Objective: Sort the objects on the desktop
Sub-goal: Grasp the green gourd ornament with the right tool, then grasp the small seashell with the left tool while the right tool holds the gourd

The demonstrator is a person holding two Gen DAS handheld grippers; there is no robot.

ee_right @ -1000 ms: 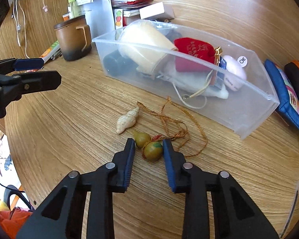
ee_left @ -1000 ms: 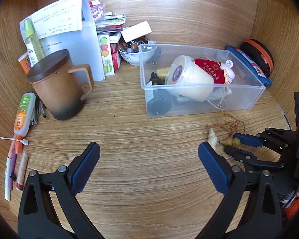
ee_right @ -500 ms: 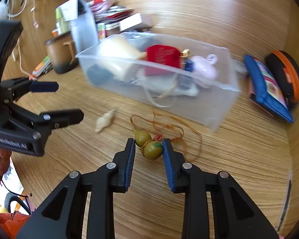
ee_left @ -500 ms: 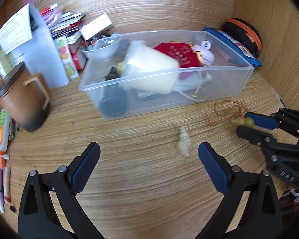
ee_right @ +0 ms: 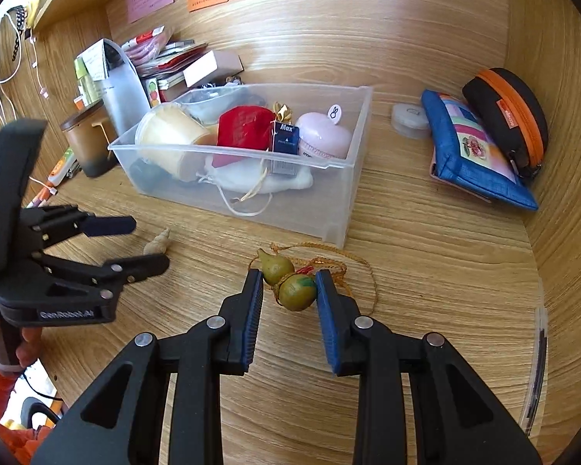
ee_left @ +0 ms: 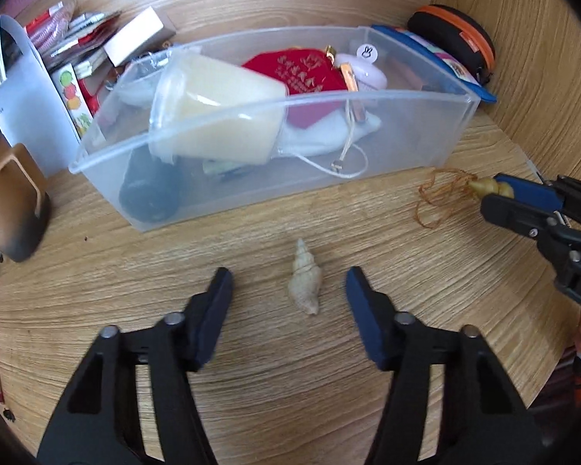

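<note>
A pale spiral shell [ee_left: 304, 285] lies on the wooden desk between the jaws of my left gripper [ee_left: 288, 294]. Those jaws are closing around it and their pads stand apart from it. In the right wrist view the shell [ee_right: 158, 241] peeks out behind the left gripper [ee_right: 135, 244]. My right gripper [ee_right: 289, 292] is shut on a small green-yellow gourd charm [ee_right: 296, 291], whose orange cord [ee_right: 341, 267] trails onto the desk. From the left wrist view the gourd [ee_left: 490, 188] shows in the right gripper [ee_left: 497, 197]. A clear plastic bin [ee_left: 220, 203] stands behind both.
The bin [ee_right: 348, 162] holds a cream cup [ee_right: 170, 135], a red pouch [ee_right: 246, 128], a pink case [ee_right: 323, 135] and a white bag. A blue pouch [ee_right: 472, 151] and an orange-zipped black case [ee_right: 511, 116] lean at the right wall. A brown mug [ee_left: 7, 197] and papers crowd the left.
My left gripper moved right and down over the shell, and its jaws have narrowed around it. The right gripper lifted slightly with the gourd held in it.
</note>
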